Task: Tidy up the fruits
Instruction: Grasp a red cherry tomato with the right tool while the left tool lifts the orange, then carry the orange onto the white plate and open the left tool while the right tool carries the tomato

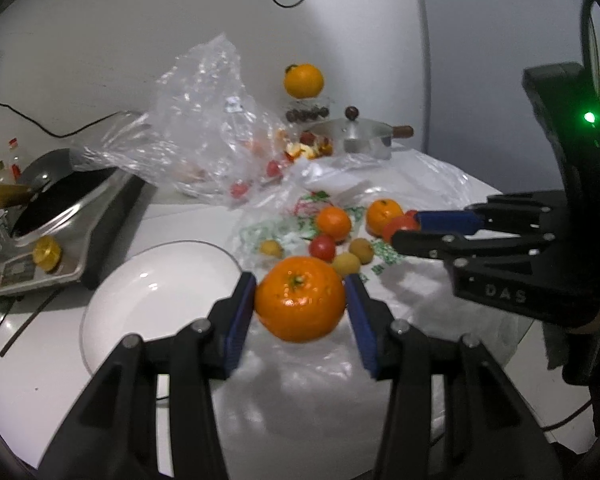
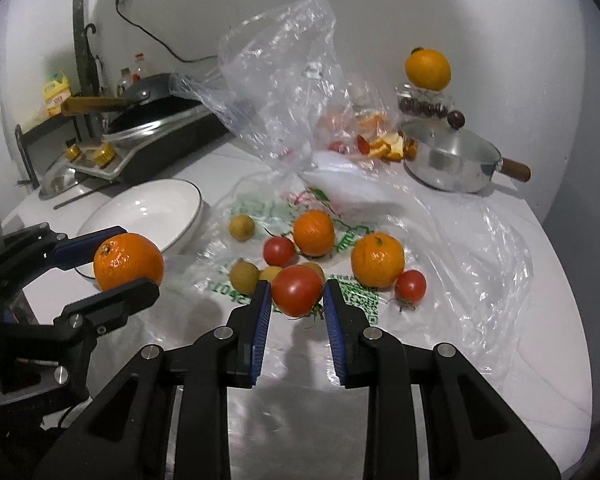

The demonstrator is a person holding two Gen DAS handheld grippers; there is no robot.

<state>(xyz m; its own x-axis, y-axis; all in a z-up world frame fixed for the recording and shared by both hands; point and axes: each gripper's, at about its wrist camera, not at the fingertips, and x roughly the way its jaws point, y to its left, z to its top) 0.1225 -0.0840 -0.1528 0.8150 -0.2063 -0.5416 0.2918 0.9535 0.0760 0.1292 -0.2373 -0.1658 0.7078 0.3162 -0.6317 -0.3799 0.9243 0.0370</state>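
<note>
- Left tool (image 1: 300,300) clamped an orange (image 1: 300,298), held beside the empty white plate (image 1: 140,300).
- Right tool (image 2: 296,294) clamped a tomato (image 2: 296,290).
- Other fruit lay on the plastic bag (image 2: 460,240); sorting barely begun.

Both tools point downward: left tool (image 1: 300,304) clamped on something, right tool (image 2: 296,300) likewise.

Plate (image 2: 148,204) left of fruit-strewn bag (image 2: 340,248), pot (image 2: 452,164) behind at right, stove (image 2: 160,136) behind plate.
</note>
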